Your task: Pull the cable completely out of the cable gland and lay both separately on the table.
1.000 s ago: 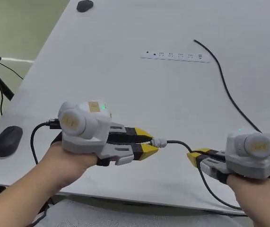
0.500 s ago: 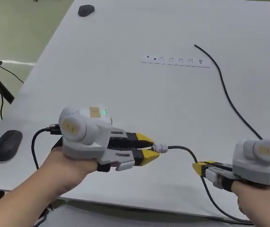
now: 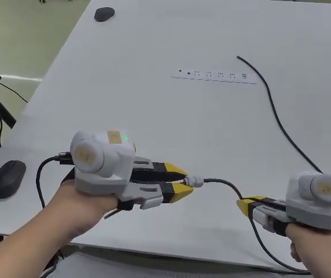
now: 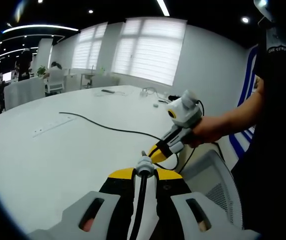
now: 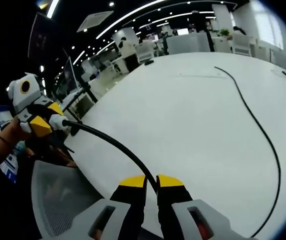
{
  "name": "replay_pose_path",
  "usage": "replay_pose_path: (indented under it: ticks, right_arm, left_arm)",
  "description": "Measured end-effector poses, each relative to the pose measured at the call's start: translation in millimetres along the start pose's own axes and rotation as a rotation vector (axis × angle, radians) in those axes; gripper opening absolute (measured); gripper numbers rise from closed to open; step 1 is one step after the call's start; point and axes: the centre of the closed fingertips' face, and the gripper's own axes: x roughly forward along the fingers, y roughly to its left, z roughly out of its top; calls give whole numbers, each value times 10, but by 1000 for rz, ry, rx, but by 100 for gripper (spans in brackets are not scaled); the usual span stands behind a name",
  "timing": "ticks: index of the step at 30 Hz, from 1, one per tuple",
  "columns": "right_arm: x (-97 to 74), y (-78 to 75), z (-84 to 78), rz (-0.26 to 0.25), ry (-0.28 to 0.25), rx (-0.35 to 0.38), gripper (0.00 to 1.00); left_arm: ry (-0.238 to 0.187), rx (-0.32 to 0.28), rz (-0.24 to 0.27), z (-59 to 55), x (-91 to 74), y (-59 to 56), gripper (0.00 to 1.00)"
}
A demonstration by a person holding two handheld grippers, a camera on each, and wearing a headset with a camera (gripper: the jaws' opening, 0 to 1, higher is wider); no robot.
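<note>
Over the table's near edge, my left gripper (image 3: 179, 182) is shut on the small grey cable gland (image 3: 193, 182), whose nose pokes out past the yellow tips. A black cable (image 3: 223, 183) leaves the gland and curves down to my right gripper (image 3: 245, 205), which is shut on it. In the left gripper view the gland (image 4: 144, 164) sits between my jaws, and the right gripper (image 4: 158, 151) faces it close by. From the right gripper view the cable (image 5: 112, 142) runs from my tips (image 5: 151, 181) to the gland (image 5: 57, 121) in the left gripper (image 5: 40, 120).
A white power strip (image 3: 211, 76) lies mid-table with its black cord (image 3: 275, 110) trailing toward the right edge. A dark mouse (image 3: 7, 178) rests at the near left, another dark object (image 3: 104, 13) at the far end. A mesh chair (image 5: 57, 200) stands below the table edge.
My right gripper has drawn right and down, away from the left one, so a longer stretch of cable shows between them. The left gripper has stayed about where it was.
</note>
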Motion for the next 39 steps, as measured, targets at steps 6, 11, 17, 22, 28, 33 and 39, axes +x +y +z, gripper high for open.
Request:
replay_pose_path:
  ticks: [6,11,17,22,28,33,39]
  right_arm:
    - [-52,71,30,14,3,-80,7]
    - [-112,180,162,18,-22,-218,17]
    - [-172,550,366,89,-67,-393,25]
    - [-207,787,516,139,-84,-500,24]
    - [-210,943,594,135,-83,-697,19]
    - [-176,1079,583,142,-86,-803,15]
    - [-128,1116,543,129,-65,-876,9]
  left_arm:
    - [0,-2,4,-3,-14,1,15]
    - [1,-4,8,-11,-24,2,15]
    - [-1,-9,8,-17,-30,-18,15]
    - [-2,-10,7,-19,-30,-36,15]
    - [-4,-6,8,-17,-38,-55,15]
    - [-7,-6,5,-15,-45,-73,15]
    - [-6,-10,4,-30,-55,-97,15]
